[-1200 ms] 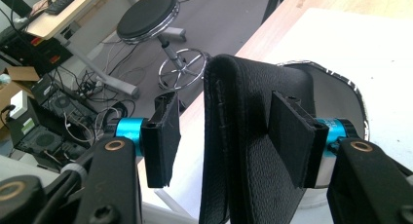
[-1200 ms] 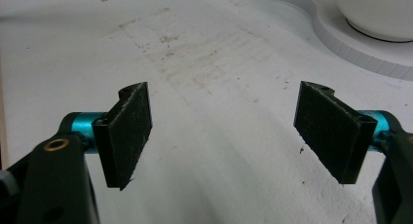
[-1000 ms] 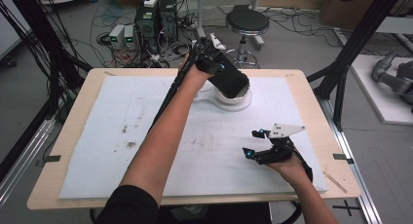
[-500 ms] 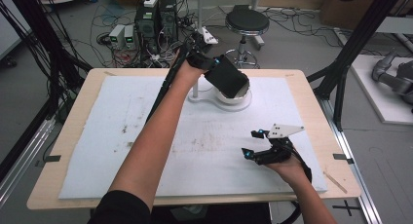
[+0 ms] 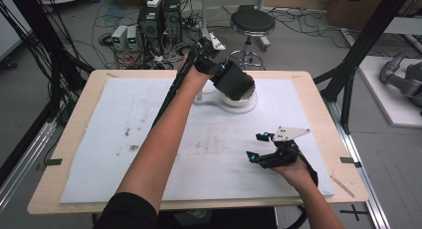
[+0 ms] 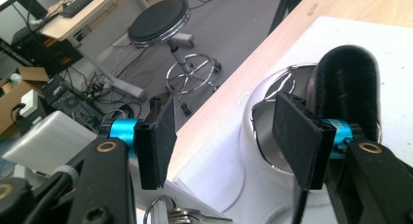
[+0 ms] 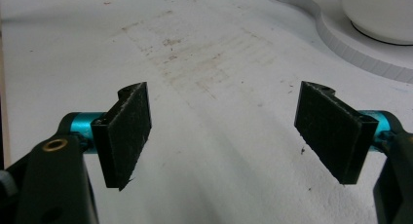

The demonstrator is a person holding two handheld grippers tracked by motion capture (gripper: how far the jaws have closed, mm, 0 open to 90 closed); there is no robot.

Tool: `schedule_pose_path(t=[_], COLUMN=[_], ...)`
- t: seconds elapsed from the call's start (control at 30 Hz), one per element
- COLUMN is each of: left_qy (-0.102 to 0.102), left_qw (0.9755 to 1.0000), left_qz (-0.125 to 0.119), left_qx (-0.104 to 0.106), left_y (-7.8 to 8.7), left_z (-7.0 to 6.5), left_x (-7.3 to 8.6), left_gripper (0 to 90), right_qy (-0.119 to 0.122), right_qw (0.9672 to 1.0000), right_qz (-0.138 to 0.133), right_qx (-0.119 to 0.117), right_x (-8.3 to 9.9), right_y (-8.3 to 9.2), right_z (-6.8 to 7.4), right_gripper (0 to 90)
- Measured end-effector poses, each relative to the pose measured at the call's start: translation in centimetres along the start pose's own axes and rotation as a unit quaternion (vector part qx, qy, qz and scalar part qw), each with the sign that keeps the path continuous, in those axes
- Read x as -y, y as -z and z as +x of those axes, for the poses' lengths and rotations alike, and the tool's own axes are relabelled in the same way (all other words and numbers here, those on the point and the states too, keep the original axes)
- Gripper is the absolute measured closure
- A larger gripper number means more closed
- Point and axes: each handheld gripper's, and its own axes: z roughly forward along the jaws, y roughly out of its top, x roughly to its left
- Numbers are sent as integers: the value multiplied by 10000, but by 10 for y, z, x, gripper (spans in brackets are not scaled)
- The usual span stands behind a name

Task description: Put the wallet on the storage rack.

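From the high view, the person's left arm reaches across the tabletop [image 5: 69,189], which is covered by a stained white mat [image 5: 119,129]. The left claw [image 5: 211,64] is up at the far edge, beside a black lid-like piece [image 5: 234,79] that tilts over a round white appliance [image 5: 239,100] on its white base. Whether the claw grips that black piece cannot be told from here. The right claw [image 5: 255,148] sits low over the mat near the front right, well apart from the appliance, with a grey three-cornered plate [image 5: 288,133] on top.

In the left gripper view, the left claw [image 6: 226,136] stands wide open with nothing between its pads. Past it lies the white appliance's [image 6: 253,136] metal-lined bowl, and the black piece [image 6: 348,87] rises just beyond the right-hand pad. A black stool [image 6: 158,22] stands on the floor off the tabletop edge.

In the right gripper view, the right claw [image 7: 221,124] is wide open and empty above the soiled mat [image 7: 195,63]; the appliance's white base [image 7: 341,34] curves across the upper right.
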Motion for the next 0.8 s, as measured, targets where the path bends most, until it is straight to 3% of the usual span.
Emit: schedule_pose_path(t=[0.2, 0.43, 0.67, 0.8], left_qy=[-23, 74, 179, 303], left_qw=[10000, 9998, 9985, 9967], left_qz=[-23, -204, -491, -681], left_qx=[9, 19, 136, 328], left_y=[3, 21, 55, 81], left_z=[2, 6, 8, 10], left_x=[-2, -4, 1, 8], left_gripper=[420, 409, 391, 386], right_qy=[-11, -9, -42, -71], right_qw=[10000, 10000, 9999, 9999], right_qz=[-13, -38, -99, -119], right_qx=[-18, 5, 75, 103], right_x=[0, 0, 1, 1], right_y=[0, 1, 5, 6], right_z=[-2, -1, -2, -3], right_gripper=[217, 217, 216, 217])
